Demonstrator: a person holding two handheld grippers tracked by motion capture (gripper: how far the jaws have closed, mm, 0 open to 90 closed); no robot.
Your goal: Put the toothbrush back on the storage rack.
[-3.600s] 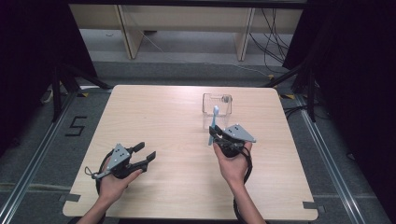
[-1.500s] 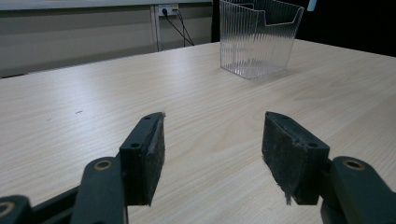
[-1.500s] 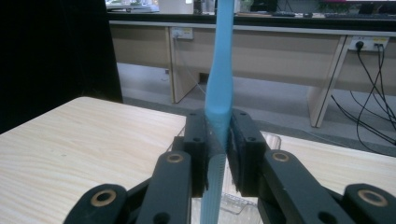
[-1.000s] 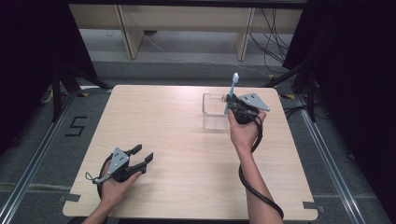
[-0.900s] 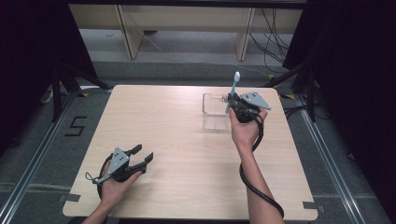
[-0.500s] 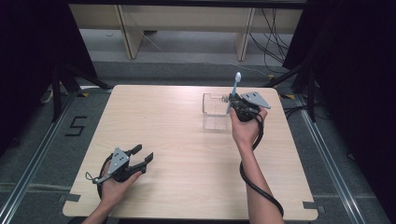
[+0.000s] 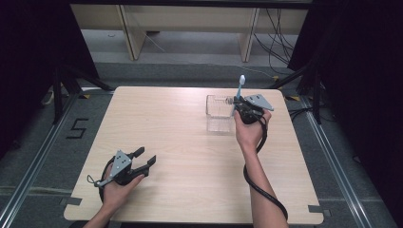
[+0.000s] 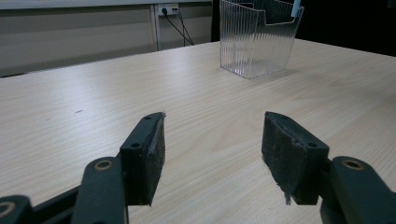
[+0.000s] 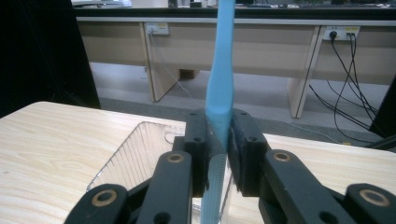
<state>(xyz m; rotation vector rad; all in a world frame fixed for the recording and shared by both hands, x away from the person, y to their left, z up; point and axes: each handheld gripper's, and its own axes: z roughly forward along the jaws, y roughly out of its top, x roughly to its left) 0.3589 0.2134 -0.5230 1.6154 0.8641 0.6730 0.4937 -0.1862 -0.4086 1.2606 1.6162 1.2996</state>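
A light blue toothbrush (image 7: 238, 94) stands nearly upright, head up, with my right gripper (image 7: 237, 106) shut on its handle at the right edge of a clear ribbed plastic holder (image 7: 218, 113) at the table's far right. In the right gripper view the toothbrush handle (image 9: 220, 79) rises between the pads, its lower end going down into the clear holder (image 9: 135, 151). My left gripper (image 7: 144, 157) rests on the table near the front left, open with nothing between its pads (image 8: 148, 154). The clear holder (image 8: 258, 35) stands far ahead in the left gripper view.
The light wooden table (image 7: 180, 142) has bare room across its middle and left. Beyond its far edge are a grey floor, desk legs (image 7: 128, 28) and hanging cables (image 7: 278, 42). Black curtains flank both sides.
Since the oldest frame my right gripper has carried the toothbrush from mid-table to the holder's right edge. Over the last second it has barely shifted. The left gripper has stayed put.
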